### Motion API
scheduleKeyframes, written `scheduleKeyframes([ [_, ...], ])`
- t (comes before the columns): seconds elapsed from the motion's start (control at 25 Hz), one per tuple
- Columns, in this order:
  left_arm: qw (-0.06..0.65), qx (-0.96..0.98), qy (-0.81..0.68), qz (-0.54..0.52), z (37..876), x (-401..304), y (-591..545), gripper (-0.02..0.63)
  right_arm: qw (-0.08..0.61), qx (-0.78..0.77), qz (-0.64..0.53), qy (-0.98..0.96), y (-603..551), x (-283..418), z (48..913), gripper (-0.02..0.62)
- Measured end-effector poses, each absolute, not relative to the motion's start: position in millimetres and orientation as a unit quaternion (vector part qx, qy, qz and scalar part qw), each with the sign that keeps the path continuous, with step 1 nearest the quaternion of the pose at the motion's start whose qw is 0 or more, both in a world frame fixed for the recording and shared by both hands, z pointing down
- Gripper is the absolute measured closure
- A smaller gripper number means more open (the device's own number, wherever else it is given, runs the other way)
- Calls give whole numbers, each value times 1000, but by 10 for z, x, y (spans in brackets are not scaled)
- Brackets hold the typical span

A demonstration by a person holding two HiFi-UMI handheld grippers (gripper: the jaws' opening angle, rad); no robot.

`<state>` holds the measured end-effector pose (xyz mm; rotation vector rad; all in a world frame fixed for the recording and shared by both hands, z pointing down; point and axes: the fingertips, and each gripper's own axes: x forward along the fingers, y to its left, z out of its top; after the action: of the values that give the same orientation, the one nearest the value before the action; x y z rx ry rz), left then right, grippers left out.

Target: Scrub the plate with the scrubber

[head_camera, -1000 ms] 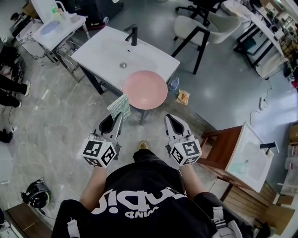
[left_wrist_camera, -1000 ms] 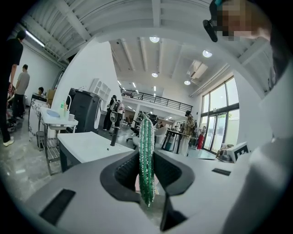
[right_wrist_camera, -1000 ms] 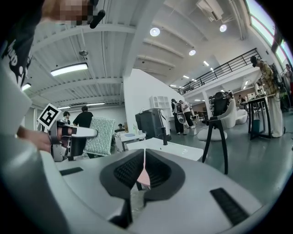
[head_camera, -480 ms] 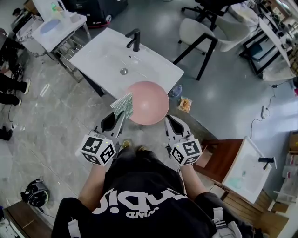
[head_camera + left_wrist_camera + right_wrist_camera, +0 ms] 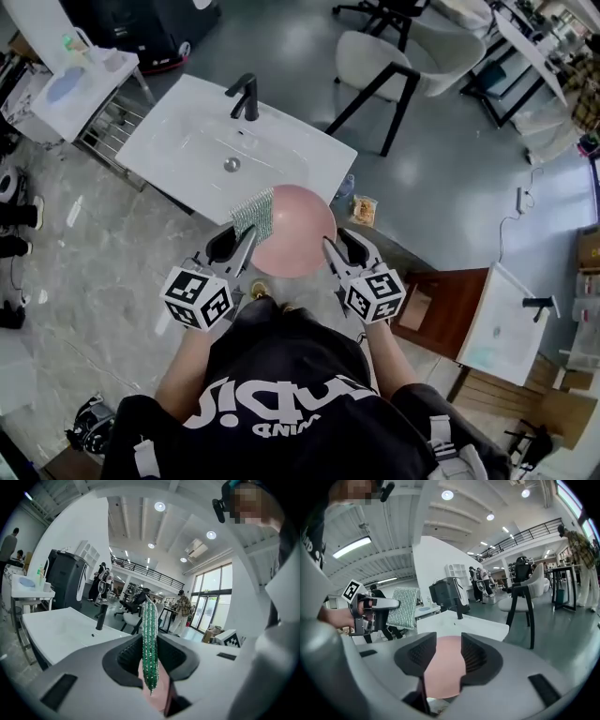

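Observation:
A round pink plate [image 5: 295, 234] sits at the front edge of the white sink [image 5: 178, 155]. My left gripper [image 5: 242, 239] is shut on a green mesh scrubber [image 5: 253, 216], which stands upright just left of the plate's rim. In the left gripper view the scrubber [image 5: 150, 644] is clamped edge-on between the pads, with the plate [image 5: 159, 695] below. My right gripper [image 5: 335, 247] is at the plate's right rim. Its jaws have just been opening and now stand wide apart, with the plate [image 5: 440, 672] showing between them, untouched by the pads. The scrubber [image 5: 403, 607] shows at left there.
A black faucet [image 5: 246, 97] rises at the sink's back. A white chair [image 5: 394, 56] stands behind the sink. A wooden stand with a small basin [image 5: 497, 309] is at the right. A bottle and a packet [image 5: 361, 211] lie on the floor.
Both grippers have come forward to the plate. The scrubber now overlaps the plate's left rim. The right gripper's tips have reached the plate's right rim.

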<state>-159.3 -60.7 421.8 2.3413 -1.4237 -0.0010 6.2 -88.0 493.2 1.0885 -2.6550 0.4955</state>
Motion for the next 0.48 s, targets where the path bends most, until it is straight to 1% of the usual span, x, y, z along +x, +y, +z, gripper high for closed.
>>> scheduleKeyframes([
  [0.08, 205, 847, -491, 5, 4258, -1587, -745, 511, 132, 373, 195, -897, -985, 75, 5078, 407],
  [0.24, 220, 860, -460, 20, 4360, -1515, -967, 511, 175, 369, 219, -886, -1177, 126, 5332, 405],
  [0.48, 238, 867, -436, 43, 4503, -1388, -1158, 511, 204, 364, 255, -872, -1419, 231, 5649, 405],
])
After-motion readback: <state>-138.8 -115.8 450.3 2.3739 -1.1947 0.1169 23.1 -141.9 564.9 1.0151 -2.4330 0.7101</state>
